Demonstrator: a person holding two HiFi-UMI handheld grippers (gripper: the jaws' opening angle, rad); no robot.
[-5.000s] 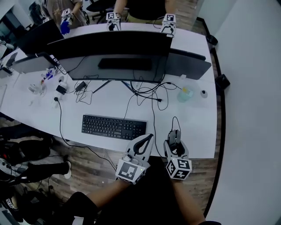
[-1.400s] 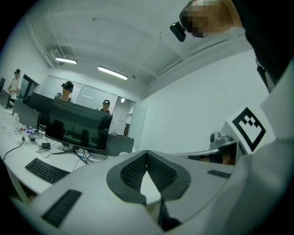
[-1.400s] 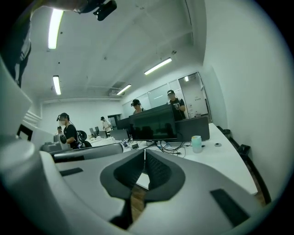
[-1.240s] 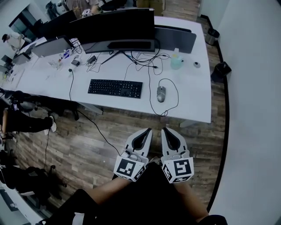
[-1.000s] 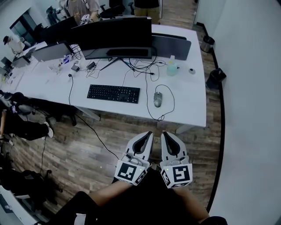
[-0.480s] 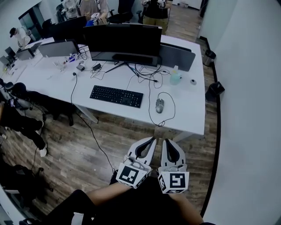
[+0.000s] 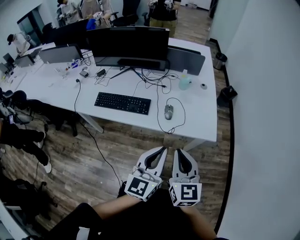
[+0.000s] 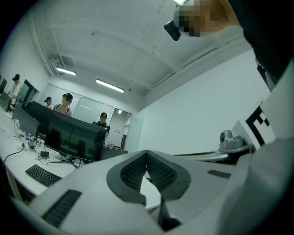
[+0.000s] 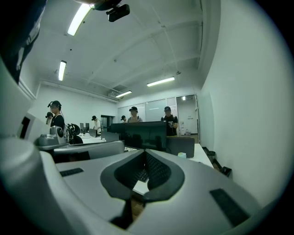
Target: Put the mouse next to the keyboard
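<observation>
Mouse (image 7: 168, 111) lies on the white bench (image 7: 202, 127) just right of the keyboard (image 7: 123, 103), so the task looks done, which would explain why the left gripper (image 7: 161, 150) and right gripper (image 7: 178, 152) hang well back over the floor, jaws closed on nothing.

- one mouse (image 7: 168, 111);
- one keyboard (image 7: 123, 103);
- one wide dark monitor (image 7: 129, 42);
- one pale green bottle (image 7: 184, 83);
- two dark bins on the floor, the far bin (image 7: 220, 60) and the near bin (image 7: 227, 95);
- two grippers, the left gripper (image 7: 161, 150) and the right gripper (image 7: 178, 152), each one with one marker cube;
- several people (image 7: 165, 10) behind the desk (image 7: 206, 124); the exact number I cannot tell.
</observation>
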